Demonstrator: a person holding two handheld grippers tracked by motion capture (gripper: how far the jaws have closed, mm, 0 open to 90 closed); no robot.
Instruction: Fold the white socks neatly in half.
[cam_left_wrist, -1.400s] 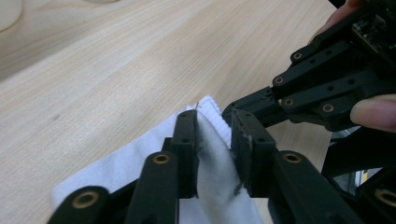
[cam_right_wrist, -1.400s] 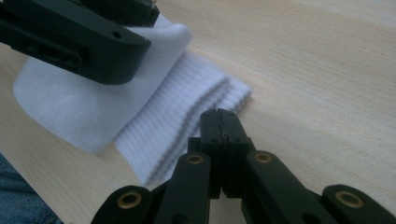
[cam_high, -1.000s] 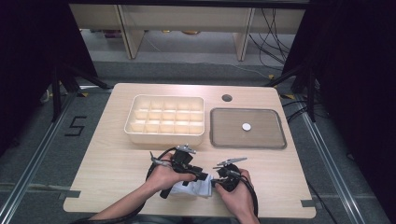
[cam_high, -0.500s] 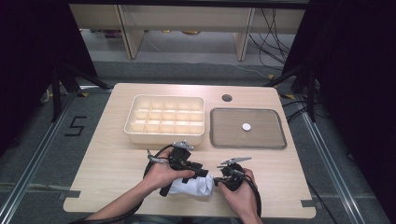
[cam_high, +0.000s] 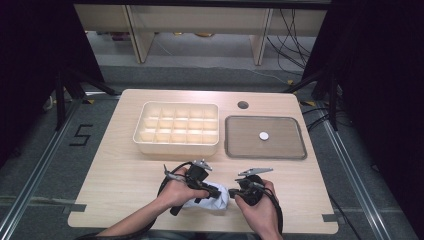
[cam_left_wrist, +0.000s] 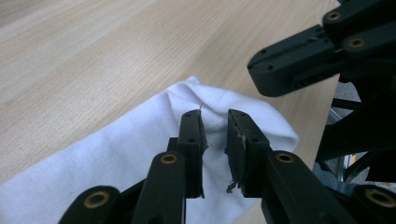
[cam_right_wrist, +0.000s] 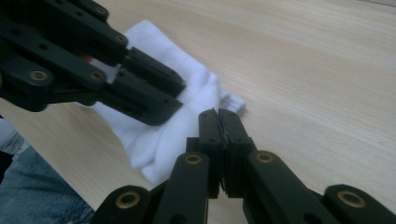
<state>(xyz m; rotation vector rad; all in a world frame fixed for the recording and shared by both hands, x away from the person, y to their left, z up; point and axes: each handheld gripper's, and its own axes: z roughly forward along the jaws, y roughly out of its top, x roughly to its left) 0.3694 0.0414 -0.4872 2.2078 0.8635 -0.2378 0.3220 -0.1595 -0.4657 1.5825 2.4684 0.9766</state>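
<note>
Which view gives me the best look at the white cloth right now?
The left gripper view: the white cloth spreads wide there, folds plain. The right gripper view shows the cloth partly behind the other gripper's jaws. In the high view the cloth is small, between the hands.

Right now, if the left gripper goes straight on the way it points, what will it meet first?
Most likely the white cloth: the left gripper points at its bunched fold, jaws slightly apart. Depth is unclear, and the right gripper lies just beyond.
</note>
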